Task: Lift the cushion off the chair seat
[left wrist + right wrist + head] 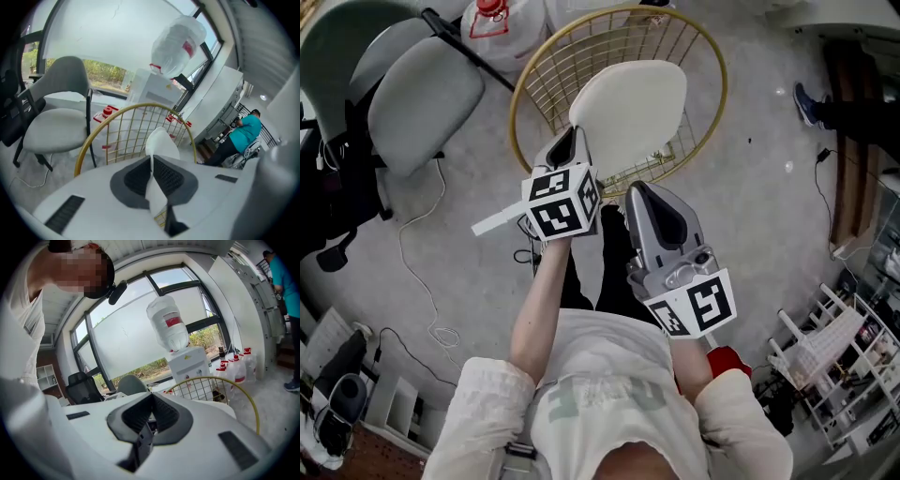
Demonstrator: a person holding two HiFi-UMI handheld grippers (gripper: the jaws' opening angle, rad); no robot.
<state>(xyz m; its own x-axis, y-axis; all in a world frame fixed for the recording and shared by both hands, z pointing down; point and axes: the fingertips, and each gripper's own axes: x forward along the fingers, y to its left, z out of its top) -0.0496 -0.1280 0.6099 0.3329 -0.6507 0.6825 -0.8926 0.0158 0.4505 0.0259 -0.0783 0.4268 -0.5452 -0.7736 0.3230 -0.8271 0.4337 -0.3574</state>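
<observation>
Cream oval fabric cushion (pixel 628 112), held up at a tilt over gold wire round chair (pixel 609 37), near edge nipped in left gripper (pixel 575 142). Far end vs. seat wires: touching or not, can't tell.

Around: grey padded chair (pixel 422 98) to the left, just beside the gold rim; clear water bottle (pixel 492 21) w/ red cap between the two at top of head view; black office chair (pixel 333 187) further left; white cable (pixel 417 272) loose on grey floor. In left gripper view, white water dispenser (pixel 154 89) w/ upturned bottle beyond the wire back, person in teal top (pixel 243 133) far right.

Left gripper jaws pinched narrow on cushion edge, fabric sticking up past the dark pads (pixel 136 176). Right gripper (pixel 642 195) near cushion's lower edge, lower in head view; jaws together, empty.
</observation>
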